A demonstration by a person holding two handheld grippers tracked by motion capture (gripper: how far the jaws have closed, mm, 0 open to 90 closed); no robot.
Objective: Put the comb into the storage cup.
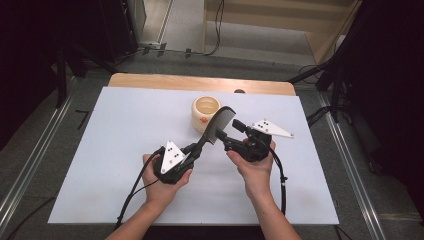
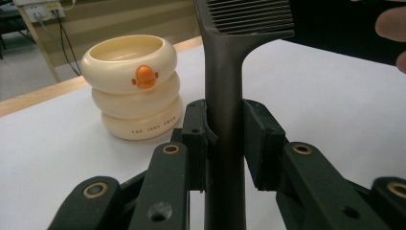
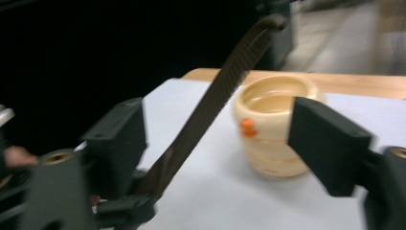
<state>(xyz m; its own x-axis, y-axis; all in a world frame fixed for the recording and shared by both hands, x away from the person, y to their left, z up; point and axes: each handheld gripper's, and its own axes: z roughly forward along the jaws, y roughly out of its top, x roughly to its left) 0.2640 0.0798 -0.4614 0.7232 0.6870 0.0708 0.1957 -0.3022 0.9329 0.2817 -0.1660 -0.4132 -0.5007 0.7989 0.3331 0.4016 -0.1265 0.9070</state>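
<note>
A dark comb (image 1: 216, 125) rises at a slant over the middle of the white table sheet (image 1: 115, 135). My left gripper (image 1: 192, 152) is shut on its handle; in the left gripper view both pads press the comb's (image 2: 225, 96) stem just below the teeth, at my left gripper (image 2: 225, 129). My right gripper (image 1: 228, 129) sits beside the comb's toothed part. In the right gripper view its jaws stand wide apart around the comb (image 3: 210, 100) without touching it, at my right gripper (image 3: 222, 139). A cream ringed cup with an orange duck bill (image 1: 205, 113) stands just behind.
The cup (image 2: 131, 86) (image 3: 273, 124) stands upright and looks empty from above. The table's bare wooden strip (image 1: 200, 82) lies past the sheet's far edge. Cables trail from both grippers toward the near edge. Dark stands and floor cables surround the table.
</note>
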